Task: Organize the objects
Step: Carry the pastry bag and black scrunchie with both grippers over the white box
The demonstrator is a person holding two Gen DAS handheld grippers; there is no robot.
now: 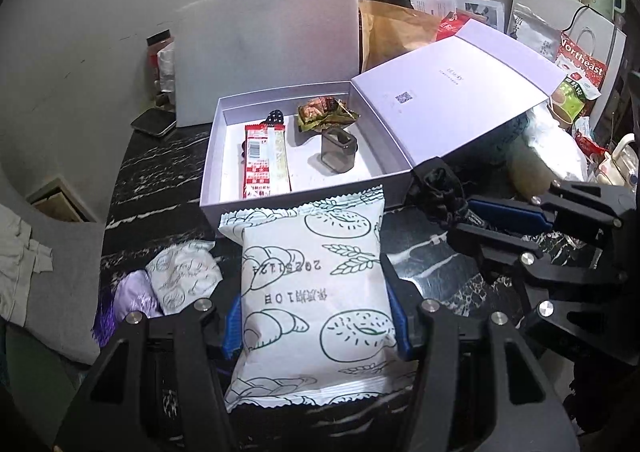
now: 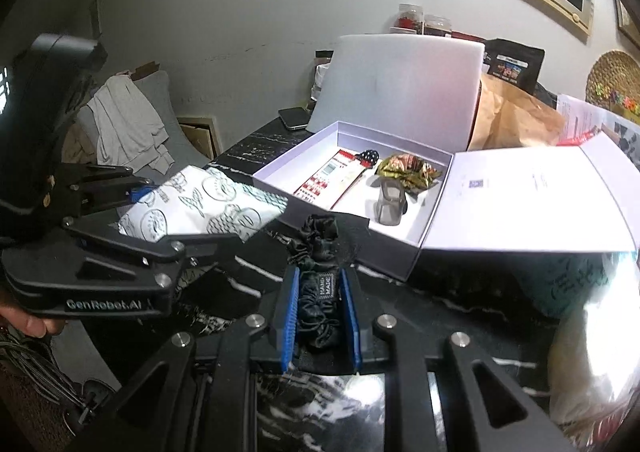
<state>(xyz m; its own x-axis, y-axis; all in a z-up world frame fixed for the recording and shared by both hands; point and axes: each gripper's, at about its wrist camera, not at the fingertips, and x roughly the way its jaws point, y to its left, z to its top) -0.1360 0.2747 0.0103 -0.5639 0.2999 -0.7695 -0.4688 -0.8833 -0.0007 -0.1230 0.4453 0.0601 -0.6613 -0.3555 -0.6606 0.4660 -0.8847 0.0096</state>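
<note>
My left gripper is shut on a white bread packet printed with green pastry drawings, held above the dark marble table just in front of the open white box. The packet also shows in the right wrist view, between the left gripper fingers. My right gripper is shut on a black scrunchie with a small label; it hangs near the box's front right corner. Inside the box lie a red-and-white sachet, a crumpled snack wrapper and a small grey cup.
The box lid lies open to the right. A white foam board stands behind the box. A second bread packet and a purple pouch lie at the left. Bags, jars and papers crowd the back and right; a phone sits left of the box.
</note>
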